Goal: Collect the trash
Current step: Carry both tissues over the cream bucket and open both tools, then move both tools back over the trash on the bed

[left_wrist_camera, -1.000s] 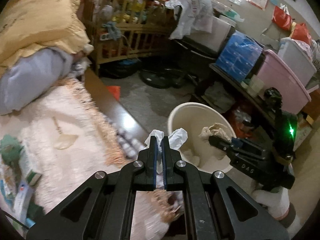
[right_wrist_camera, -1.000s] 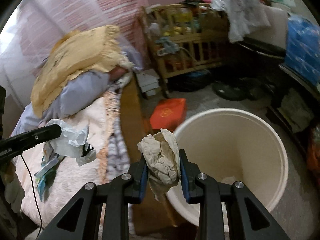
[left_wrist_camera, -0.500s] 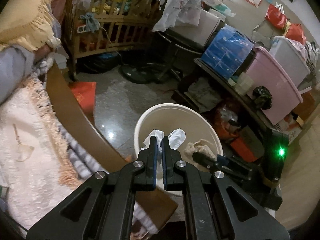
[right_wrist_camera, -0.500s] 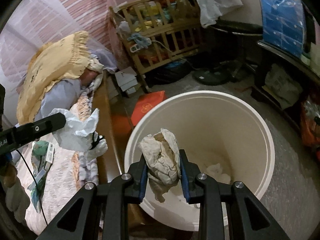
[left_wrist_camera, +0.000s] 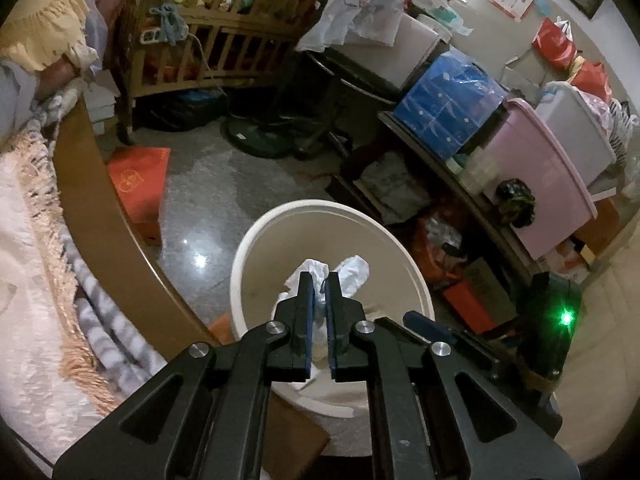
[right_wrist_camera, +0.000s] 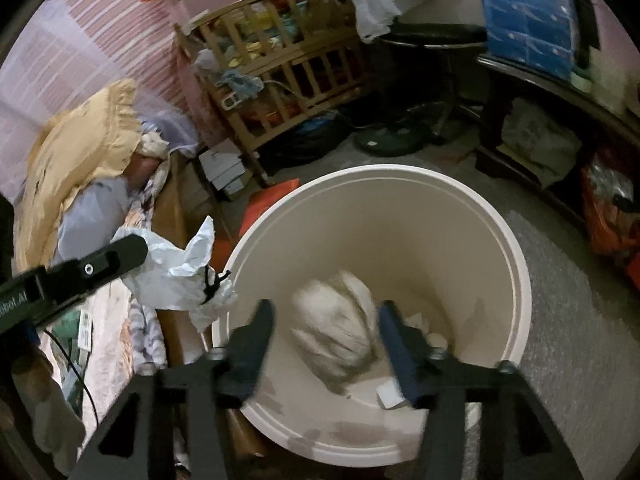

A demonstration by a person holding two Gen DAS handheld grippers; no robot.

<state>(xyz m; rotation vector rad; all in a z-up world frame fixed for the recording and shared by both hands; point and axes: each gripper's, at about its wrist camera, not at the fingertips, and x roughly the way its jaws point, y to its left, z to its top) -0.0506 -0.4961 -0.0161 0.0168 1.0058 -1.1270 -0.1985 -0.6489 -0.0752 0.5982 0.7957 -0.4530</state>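
Over the cream bin (right_wrist_camera: 516, 248), both angled down: right hand-held gripper (right_wrist_camera: 326, 334) opening off beige wad (right_wrist_camera: 336, 332), left hand-held gripper (left_wrist_camera: 319, 280) loosening on white tissue (left_wrist_camera: 352, 274)

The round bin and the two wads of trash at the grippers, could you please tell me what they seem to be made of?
Bin: probably plastic, cream, smooth matte walls with a moulded rolled rim.
White wad between the left gripper pads: thin crinkly sheet, likely plastic film or paper; sharp shiny creases.
Beige wad between the opening right gripper jaws: crumpled paper by its dull, soft folds; blurred, so unsure.
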